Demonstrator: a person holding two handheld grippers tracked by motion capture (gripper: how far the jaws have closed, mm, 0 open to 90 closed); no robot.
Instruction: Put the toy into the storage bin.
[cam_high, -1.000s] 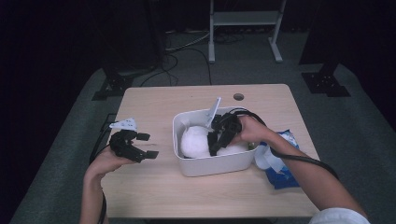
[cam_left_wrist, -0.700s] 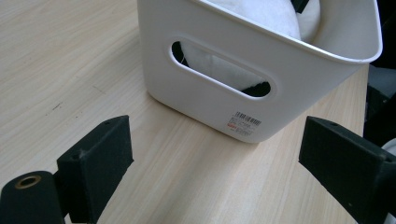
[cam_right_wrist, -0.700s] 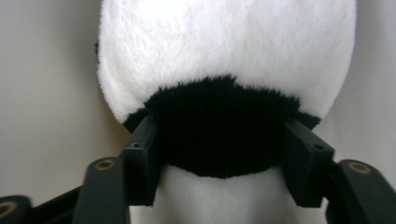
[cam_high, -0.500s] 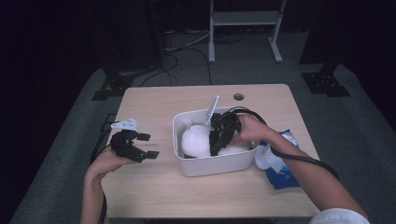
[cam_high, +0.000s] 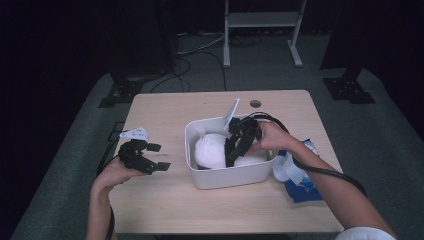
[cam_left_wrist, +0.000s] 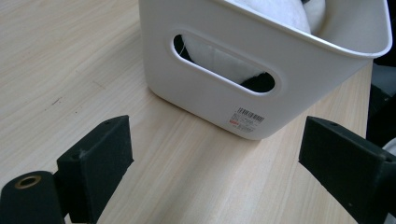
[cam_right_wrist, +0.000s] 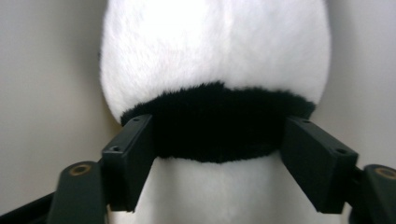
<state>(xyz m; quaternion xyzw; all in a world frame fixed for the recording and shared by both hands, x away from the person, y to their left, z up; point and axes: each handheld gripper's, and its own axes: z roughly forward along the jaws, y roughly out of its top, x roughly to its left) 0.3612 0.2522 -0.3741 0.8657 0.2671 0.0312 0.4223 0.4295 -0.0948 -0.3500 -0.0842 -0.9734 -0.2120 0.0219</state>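
Observation:
A white plastic bin stands on the wooden table and holds a white plush toy with a black band. My right gripper reaches down into the bin. In the right gripper view its jaws flank the black band of the plush toy. They have just been opening, with the plush between them and no visible squeeze. My left gripper hovers wide open over bare table, left of the bin. In its own view the left gripper faces the bin's handle wall.
A blue and white packet lies against the bin's right side, under my right forearm. A thin white stick leans up from the bin's back rim. A cable hole sits near the table's far edge. A metal stand is on the floor beyond.
The right gripper has edged slightly inside the bin. The left gripper has kept its place.

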